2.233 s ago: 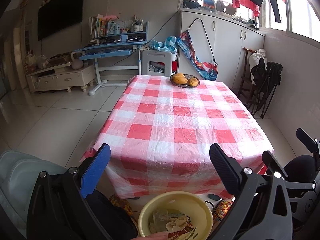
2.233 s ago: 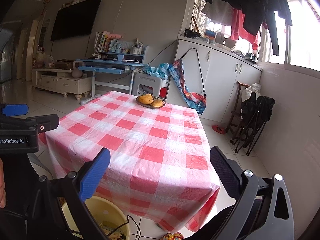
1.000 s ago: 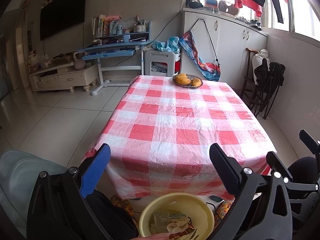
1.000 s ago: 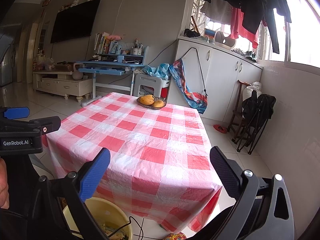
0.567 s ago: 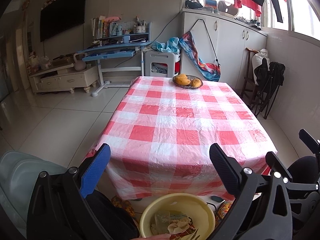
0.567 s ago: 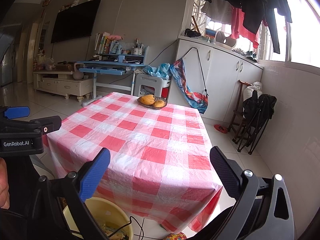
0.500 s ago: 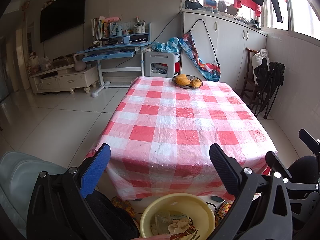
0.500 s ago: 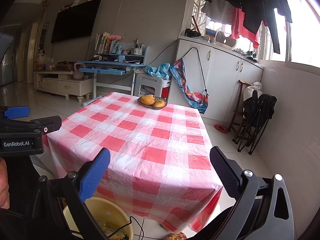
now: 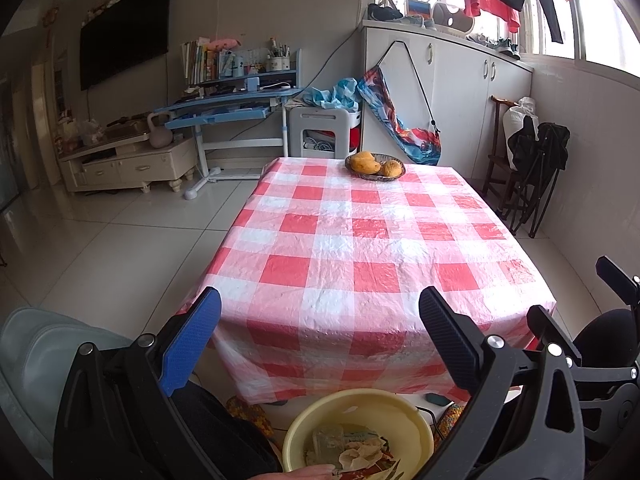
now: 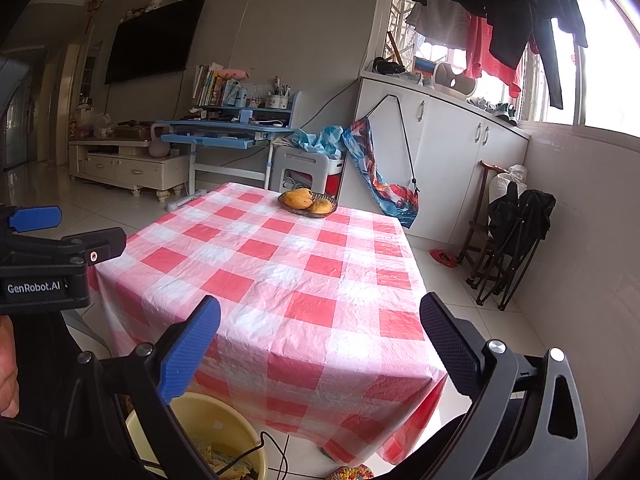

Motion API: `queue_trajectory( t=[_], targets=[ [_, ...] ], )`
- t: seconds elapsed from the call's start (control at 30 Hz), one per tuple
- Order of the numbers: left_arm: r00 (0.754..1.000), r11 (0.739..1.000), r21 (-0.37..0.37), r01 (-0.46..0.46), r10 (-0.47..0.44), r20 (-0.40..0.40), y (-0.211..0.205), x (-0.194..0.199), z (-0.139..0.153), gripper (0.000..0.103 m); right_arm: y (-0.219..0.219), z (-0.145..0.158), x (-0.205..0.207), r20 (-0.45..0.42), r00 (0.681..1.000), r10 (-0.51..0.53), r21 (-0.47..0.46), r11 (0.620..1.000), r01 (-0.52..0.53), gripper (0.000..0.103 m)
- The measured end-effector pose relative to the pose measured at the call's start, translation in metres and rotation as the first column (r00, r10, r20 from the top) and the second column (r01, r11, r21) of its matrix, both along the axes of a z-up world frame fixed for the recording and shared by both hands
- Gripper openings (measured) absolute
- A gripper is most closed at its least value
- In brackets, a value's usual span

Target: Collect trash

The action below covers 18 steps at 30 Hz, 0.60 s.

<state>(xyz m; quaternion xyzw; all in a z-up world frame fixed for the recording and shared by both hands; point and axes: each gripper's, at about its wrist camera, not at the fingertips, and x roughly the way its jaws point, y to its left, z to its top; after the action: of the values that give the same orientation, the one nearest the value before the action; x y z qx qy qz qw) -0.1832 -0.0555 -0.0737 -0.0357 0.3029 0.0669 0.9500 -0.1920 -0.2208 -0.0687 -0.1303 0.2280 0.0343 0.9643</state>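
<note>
Almost nothing had changed in the last seconds: the left gripper [image 9: 320, 336] and the right gripper [image 10: 320, 344] both stayed wide and empty at the near edge of the counter [image 9: 372, 248]. The trash [image 9: 352, 450] was already in the yellow bucket [image 9: 416, 420] on the floor below. On the counter only a fruit basket [image 9: 375, 167] stood, far away, so the collecting seemed finished.

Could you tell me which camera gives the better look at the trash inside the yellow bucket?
The left wrist view: it looks down into the yellow bucket, showing crumpled paper and wrappers across its bottom. In the right wrist view the bucket sits behind the blue finger, with only a strip of trash and a black cable visible.
</note>
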Motion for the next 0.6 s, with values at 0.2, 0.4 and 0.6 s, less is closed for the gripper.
queue_trajectory(
  t=[0.2, 0.4, 0.6],
  targets=[
    [1.0, 1.0, 0.006, 0.004, -0.004, 0.0, 0.0028, 0.004, 0.0016, 0.096, -0.0005, 0.0002, 0.0, -0.001, 1.0, -0.001, 0.001, 1.0, 0.001, 0.095],
    [1.0, 1.0, 0.005, 0.003, -0.003, 0.001, 0.0029, 0.0043, 0.0015, 0.096, -0.0008, 0.0003, -0.0001, -0.001, 1.0, -0.002, 0.001, 1.0, 0.002, 0.095],
    [1.0, 1.0, 0.008, 0.004, -0.004, 0.003, 0.0016, 0.0032, 0.0016, 0.096, 0.0006, -0.0006, -0.0006, -0.001, 1.0, 0.001, 0.0, 1.0, -0.001, 0.095]
  ],
)
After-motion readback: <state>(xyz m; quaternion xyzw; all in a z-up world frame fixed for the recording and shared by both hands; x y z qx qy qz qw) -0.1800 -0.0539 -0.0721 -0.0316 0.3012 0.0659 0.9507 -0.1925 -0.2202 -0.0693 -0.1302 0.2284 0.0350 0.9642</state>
